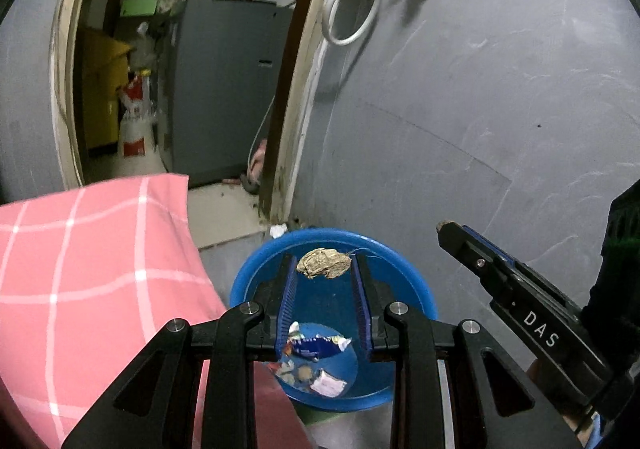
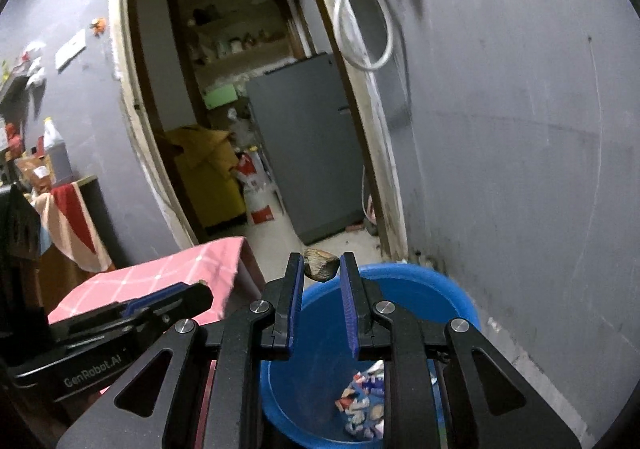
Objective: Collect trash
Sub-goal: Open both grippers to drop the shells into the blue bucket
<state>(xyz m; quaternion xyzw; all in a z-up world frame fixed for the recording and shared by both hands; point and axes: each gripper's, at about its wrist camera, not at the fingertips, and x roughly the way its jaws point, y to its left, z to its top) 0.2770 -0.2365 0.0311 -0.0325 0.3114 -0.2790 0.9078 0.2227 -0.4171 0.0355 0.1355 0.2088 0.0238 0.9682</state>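
Observation:
My left gripper is shut on a crumpled tan paper wad pinched at its fingertips, directly over the blue bucket. Inside the bucket lie a blue snack wrapper and a few smaller scraps. My right gripper is shut on a brown crumpled wad above the far rim of the blue bucket, which holds a colourful wrapper. The right gripper also shows in the left wrist view, right of the bucket. The left gripper appears at the left of the right wrist view.
A pink checked cloth covers a surface just left of the bucket. The grey wall stands close behind and to the right. An open doorway leads to a grey fridge and a yellow bin. A white cable hangs on the wall.

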